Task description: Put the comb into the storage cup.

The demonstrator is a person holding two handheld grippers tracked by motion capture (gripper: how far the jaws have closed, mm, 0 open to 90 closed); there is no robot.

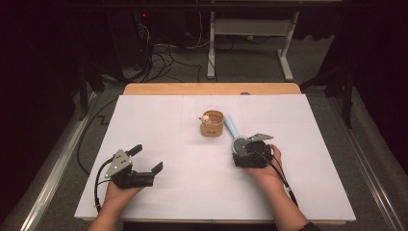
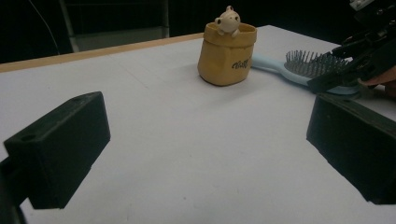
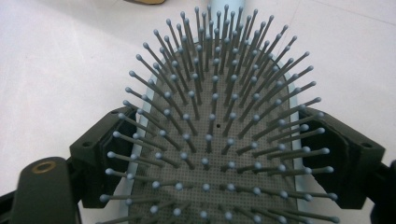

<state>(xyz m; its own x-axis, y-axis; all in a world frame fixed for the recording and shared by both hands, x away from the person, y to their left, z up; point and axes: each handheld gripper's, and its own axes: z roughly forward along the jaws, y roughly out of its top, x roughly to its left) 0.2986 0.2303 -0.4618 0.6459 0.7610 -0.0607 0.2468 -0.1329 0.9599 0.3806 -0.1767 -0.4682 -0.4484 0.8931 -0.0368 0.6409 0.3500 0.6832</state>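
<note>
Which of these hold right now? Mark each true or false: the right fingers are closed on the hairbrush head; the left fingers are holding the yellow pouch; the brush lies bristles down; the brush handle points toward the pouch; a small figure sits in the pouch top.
1. The right gripper has its fingers on the head of the hairbrush. True: one sits against each side of the head.
2. The left gripper holds the yellow pouch. False: its fingers are open, with nothing between them, well short of the pouch.
3. The brush lies bristles down. False: the bristles point up.
4. The brush handle points toward the pouch. True: it ends beside it.
5. A small figure sits in the pouch top. True.
</note>
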